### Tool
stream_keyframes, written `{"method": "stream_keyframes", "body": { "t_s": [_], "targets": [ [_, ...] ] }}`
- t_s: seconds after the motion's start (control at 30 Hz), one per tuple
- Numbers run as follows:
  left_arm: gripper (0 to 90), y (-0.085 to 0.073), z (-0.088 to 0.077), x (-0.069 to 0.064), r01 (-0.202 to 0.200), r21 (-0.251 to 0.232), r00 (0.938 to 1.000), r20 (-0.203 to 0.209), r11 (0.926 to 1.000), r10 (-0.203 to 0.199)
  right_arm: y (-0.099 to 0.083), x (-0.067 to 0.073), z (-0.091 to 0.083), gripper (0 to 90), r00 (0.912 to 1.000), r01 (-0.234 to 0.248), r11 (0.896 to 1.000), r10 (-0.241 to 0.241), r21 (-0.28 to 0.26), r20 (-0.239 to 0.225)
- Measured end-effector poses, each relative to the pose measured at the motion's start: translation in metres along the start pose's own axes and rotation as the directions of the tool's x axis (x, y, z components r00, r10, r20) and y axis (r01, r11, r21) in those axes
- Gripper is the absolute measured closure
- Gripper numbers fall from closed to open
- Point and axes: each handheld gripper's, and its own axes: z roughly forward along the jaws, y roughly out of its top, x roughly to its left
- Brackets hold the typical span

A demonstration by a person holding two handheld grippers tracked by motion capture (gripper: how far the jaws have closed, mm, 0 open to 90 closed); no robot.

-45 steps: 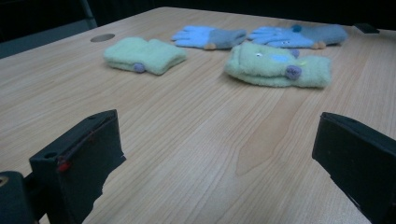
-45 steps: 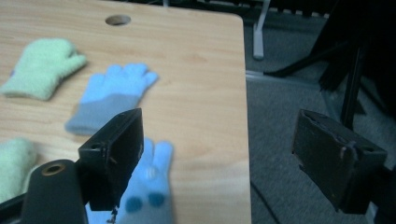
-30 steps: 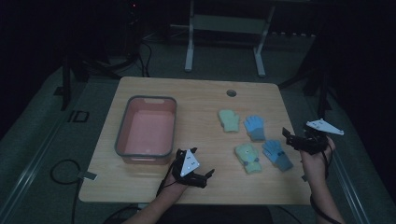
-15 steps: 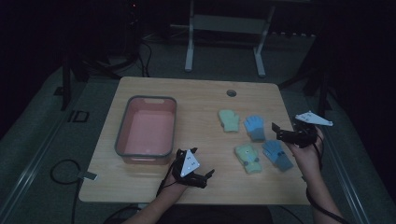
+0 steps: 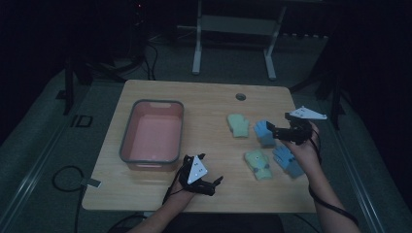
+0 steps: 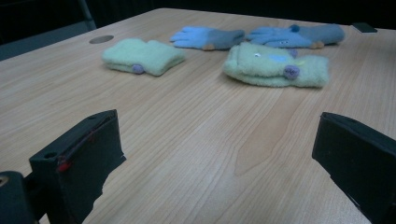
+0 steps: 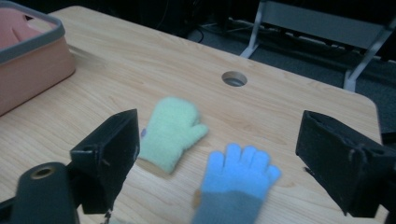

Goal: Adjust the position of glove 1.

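Two pale green mittens (image 5: pixel 238 124) (image 5: pixel 257 164) and two blue gloves (image 5: pixel 265 132) (image 5: pixel 289 160) lie flat on the right half of the wooden table (image 5: pixel 209 102). My right gripper (image 5: pixel 270 131) hovers open over the farther blue glove (image 7: pixel 238 182), jaws pointing left, with the farther green mitten (image 7: pixel 170 130) just beyond. My left gripper (image 5: pixel 210 168) rests open near the front edge, with nothing between its jaws. It faces the nearer green mitten (image 6: pixel 273 65), with the other mitten (image 6: pixel 142 56) and both gloves (image 6: pixel 205 37) (image 6: pixel 294 35) behind.
A pink bin with a grey rim (image 5: pixel 127 141) stands on the left half of the table, also at the left in the right gripper view (image 7: pixel 28 60). A round cable hole (image 5: pixel 240 96) sits near the far edge. A metal stand's legs (image 5: pixel 197 48) are on the floor beyond.
My right gripper has moved left and away from the table's right edge, arriving over the farther blue glove. The left gripper and the gloves have stayed put.
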Motion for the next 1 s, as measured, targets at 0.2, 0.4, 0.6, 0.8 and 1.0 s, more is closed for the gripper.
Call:
{"method": "stream_keyframes", "body": {
  "t_s": [0.2, 0.4, 0.6, 0.8, 1.0],
  "targets": [
    [1.8, 0.000, 0.000, 0.000, 0.002, -0.001, 1.0000, 0.002, 1.0000, -0.002, 0.006, 0.006, 0.021, 19.4, 0.9993, 0.017, 0.999, -0.016, 0.031, -0.033],
    [1.8, 0.000, 0.000, 0.000, 0.002, -0.001, 1.0000, 0.005, 1.0000, -0.002, 0.012, 0.011, 0.043, 26.5, 0.9974, 0.038, 0.997, -0.034, 0.063, -0.064],
    [1.8, 0.000, 0.000, 0.000, -0.005, -0.002, 1.0000, 0.006, 1.0000, 0.005, 0.013, 0.017, 0.067, 43.2, 0.9930, 0.056, 0.994, -0.045, 0.095, -0.110],
    [1.8, 0.000, 0.000, 0.000, -0.008, -0.001, 0.9999, 0.008, 1.0000, 0.008, 0.009, 0.023, 0.093, 55.3, 0.9860, 0.114, 0.982, -0.093, 0.153, -0.138],
    [1.8, 0.000, 0.000, 0.000, -0.002, -0.003, 1.0000, 0.009, 1.0000, 0.002, 0.004, 0.023, 0.117, 58.5, 0.9839, 0.116, 0.975, -0.086, 0.189, -0.156]
  ]
}}
